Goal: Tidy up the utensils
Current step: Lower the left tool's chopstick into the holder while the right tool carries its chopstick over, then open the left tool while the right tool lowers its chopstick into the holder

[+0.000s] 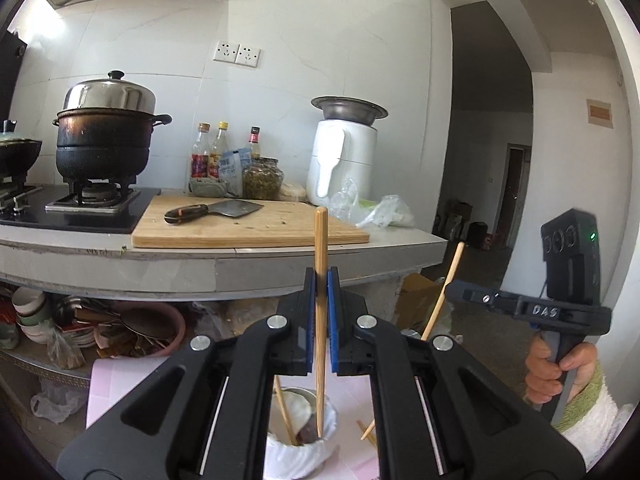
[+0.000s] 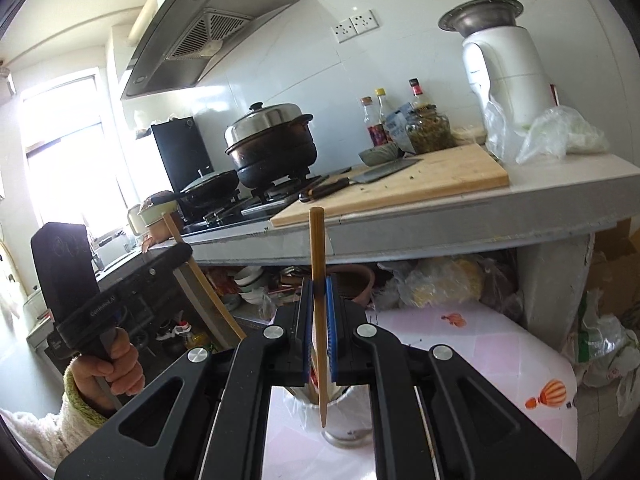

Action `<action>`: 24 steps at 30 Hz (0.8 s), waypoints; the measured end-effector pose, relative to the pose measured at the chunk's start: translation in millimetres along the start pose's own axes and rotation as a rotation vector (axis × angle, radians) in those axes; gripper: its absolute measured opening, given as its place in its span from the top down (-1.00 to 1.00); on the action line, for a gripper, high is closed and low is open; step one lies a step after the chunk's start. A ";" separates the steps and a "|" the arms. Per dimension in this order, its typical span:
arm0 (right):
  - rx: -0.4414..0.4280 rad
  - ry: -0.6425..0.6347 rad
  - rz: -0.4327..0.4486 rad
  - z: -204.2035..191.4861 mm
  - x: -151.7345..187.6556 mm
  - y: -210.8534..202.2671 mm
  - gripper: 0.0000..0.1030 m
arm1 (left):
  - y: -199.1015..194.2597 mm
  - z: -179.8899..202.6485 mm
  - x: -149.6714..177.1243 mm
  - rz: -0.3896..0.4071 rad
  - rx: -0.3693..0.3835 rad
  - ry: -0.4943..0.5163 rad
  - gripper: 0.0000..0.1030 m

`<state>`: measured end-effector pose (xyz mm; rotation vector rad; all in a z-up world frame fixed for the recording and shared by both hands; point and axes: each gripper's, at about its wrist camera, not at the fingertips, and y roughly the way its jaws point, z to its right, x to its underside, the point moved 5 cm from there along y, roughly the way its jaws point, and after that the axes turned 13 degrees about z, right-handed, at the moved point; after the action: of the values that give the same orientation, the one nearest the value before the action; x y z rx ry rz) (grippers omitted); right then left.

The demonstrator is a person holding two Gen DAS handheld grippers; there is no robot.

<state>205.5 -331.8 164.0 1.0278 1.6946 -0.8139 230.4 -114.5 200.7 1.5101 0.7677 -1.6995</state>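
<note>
While lifted, two claws [image 1: 320, 280] [image 2: 319, 284] pinch two chopsticks [image 1: 320, 320] [image 2: 318, 312].

white tiled wall [image 1: 304, 32] above a grey counter [image 1: 256, 268] — bright window [image 2: 64, 152] at its end.

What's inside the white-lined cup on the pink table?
In the lined cup: one leaning chopstick and a white spoon. The left gripper and its held chopstick cover the rest.
</note>
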 end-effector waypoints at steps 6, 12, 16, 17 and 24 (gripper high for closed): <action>-0.015 -0.016 -0.003 -2.6 -8.6 24.5 0.87 | 18.0 -18.5 15.9 -0.022 -0.020 -0.014 0.91; -0.016 -0.014 -0.043 2.6 4.6 56.8 0.87 | 34.9 -36.9 44.3 -0.057 -0.044 -0.029 0.91; -0.009 -0.028 -0.079 6.4 20.8 75.5 0.87 | 40.3 -47.0 60.6 -0.068 -0.043 -0.051 0.91; -0.010 -0.031 -0.087 6.9 25.8 78.8 0.87 | 40.6 -49.3 65.0 -0.072 -0.043 -0.057 0.91; -0.012 -0.088 -0.145 4.4 55.5 89.3 0.87 | 38.7 -57.5 95.7 -0.097 -0.024 -0.090 0.91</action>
<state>277.6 -283.1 104.8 0.8560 1.7114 -0.9272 289.8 -101.4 99.5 1.3901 0.8225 -1.8107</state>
